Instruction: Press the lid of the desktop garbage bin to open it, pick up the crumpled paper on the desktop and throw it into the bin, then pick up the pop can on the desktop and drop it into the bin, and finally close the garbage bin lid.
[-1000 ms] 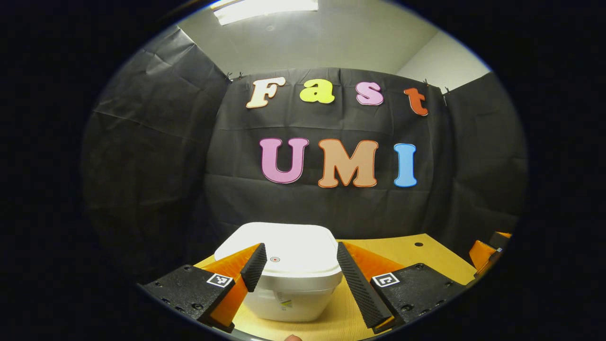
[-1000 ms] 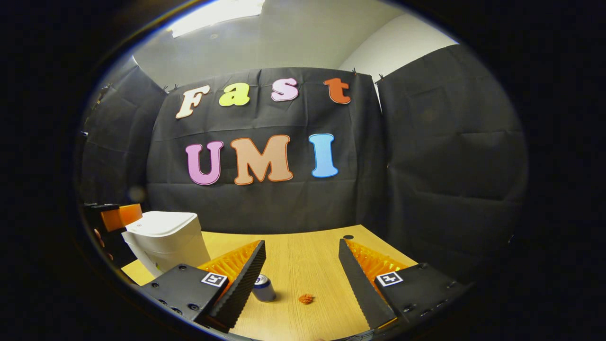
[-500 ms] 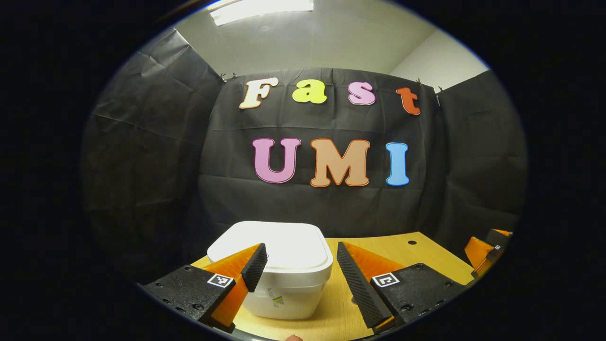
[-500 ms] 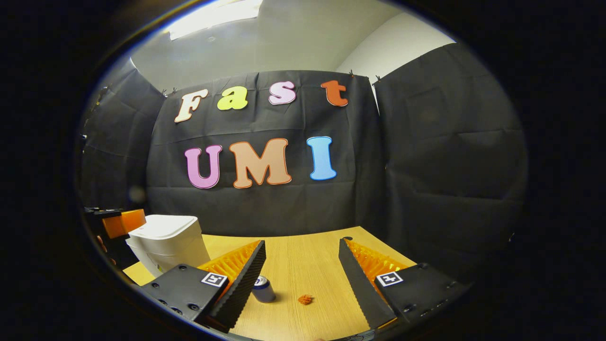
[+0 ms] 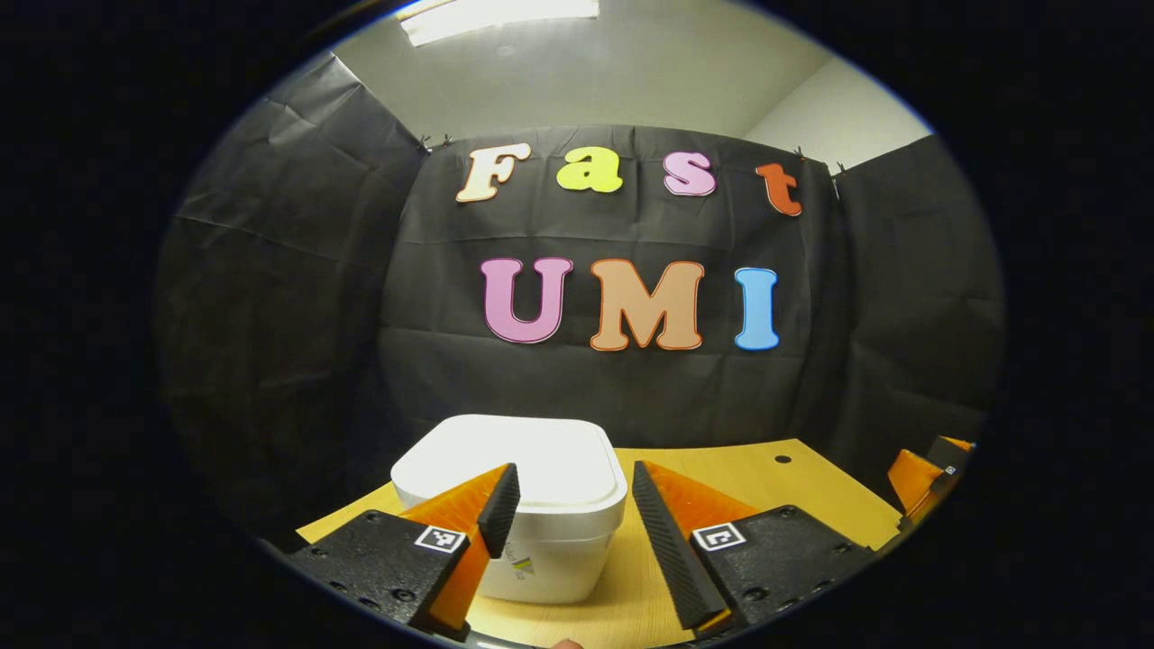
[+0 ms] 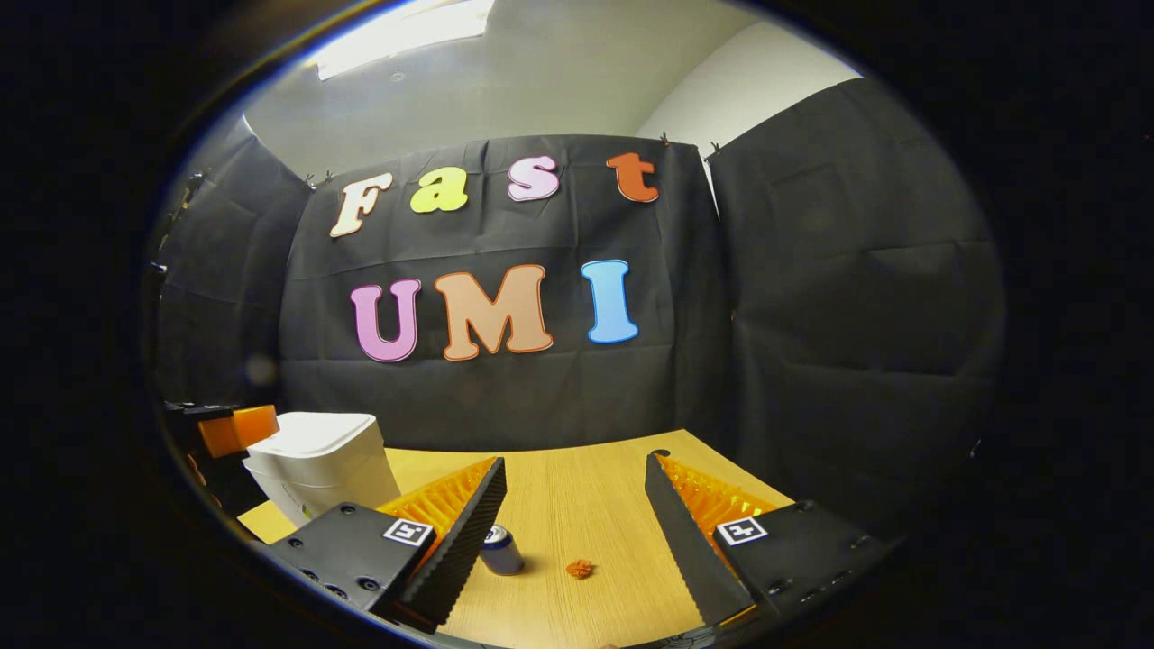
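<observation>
Here, the left gripper [image 5: 566,500] hangs level above the near edge of the table [image 5: 793,491], its two fingers spread wide with nothing between them. One fingertip [image 5: 501,494] overlaps the front of the bin in the left gripper view; whether it touches the bin cannot be told. The bin [image 5: 532,518] stands just beyond the fingers, a white box with rounded corners that narrows toward its base and carries a small printed mark low on its front wall. Its lid [image 5: 514,469] lies flat and closed on the rim, so the inside is hidden. Far to the right of the bin in the same view, at the table's edge, part of the right gripper [image 5: 924,478] shows.

In the right gripper view, the right gripper [image 6: 575,496] is likewise held level over the table [image 6: 586,487], fingers wide apart and gripping nothing. The can [image 6: 501,549] stands upright on the table just beside the fingertip [image 6: 469,532] nearer the bin, partly covered by it; its body is dark blue with a silver top. The crumpled paper [image 6: 580,569], a small orange-brown wad, lies on the bare wood close to the can, on the side away from the bin, between the two fingers as seen and apart from both. Beyond the can, the bin [image 6: 315,464] stands near the table's edge, lid down, and part of the left gripper [image 6: 236,429] shows just behind it.
</observation>
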Available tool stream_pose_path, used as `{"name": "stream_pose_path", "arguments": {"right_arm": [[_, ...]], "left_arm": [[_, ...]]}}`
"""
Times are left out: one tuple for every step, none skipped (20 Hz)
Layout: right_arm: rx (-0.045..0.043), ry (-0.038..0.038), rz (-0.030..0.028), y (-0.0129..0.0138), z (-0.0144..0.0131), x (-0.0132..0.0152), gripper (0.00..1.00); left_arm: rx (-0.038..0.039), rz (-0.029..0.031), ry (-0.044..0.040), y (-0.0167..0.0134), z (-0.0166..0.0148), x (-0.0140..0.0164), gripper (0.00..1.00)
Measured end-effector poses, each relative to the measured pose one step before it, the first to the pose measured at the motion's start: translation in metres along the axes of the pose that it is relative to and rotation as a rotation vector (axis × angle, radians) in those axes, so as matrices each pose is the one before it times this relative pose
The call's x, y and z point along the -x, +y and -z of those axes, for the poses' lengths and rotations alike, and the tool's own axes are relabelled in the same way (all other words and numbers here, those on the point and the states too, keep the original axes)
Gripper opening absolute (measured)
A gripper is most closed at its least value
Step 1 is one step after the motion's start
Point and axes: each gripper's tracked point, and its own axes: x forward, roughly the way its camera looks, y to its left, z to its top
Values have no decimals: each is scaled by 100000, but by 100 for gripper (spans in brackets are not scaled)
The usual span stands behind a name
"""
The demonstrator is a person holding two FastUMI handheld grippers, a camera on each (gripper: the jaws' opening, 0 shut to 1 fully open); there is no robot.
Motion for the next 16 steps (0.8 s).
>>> {"name": "stream_pose_path", "arguments": {"right_arm": [[-343,-176,127,-153,-15,110,98],[-334,-136,273,-188,-71,186,97],[-255,10,479,-233,155,166,94],[-328,60,501,-174,-28,73,94],[-375,2,527,-158,82,148,94],[-359,-6,489,-95,-4,142,94],[-366,-4,328,-49,94,197,92],[-268,-188,125,-89,-120,80,92],[-47,-439,203,-6,-44,49,94],[148,-350,151,-55,-143,85,94],[109,-168,62,-3,-7,146,94],[-7,100,-98,34,17,58,93],[-26,177,-221,107,85,128,94],[66,216,-335,150,-17,63,94],[224,89,-368,37,59,-35,94],[261,-163,-340,167,-50,60,94]], "left_arm": [[62,-1023,-400,187,-63,41,71],[76,-1036,-65,199,7,4,69],[266,-755,19,208,-38,-123,63],[90,-574,308,212,69,24,60],[-281,-933,381,325,240,-118,51],[-852,-1941,780,572,202,-116,42],[-890,-1208,832,370,216,-143,33],[-385,-202,503,232,135,-122,23],[-223,-672,-165,397,18,-141,23],[-79,97,-639,290,-73,-177,21],[-404,21,-1020,228,-202,-267,15],[-898,-292,-1155,356,-25,-311,14],[-1064,-559,-621,417,132,-486,7],[-1261,-1309,440,473,320,-380,2],[-872,-1108,110,463,216,-563,0],[-641,-37,273,34,224,-308,0]]}}
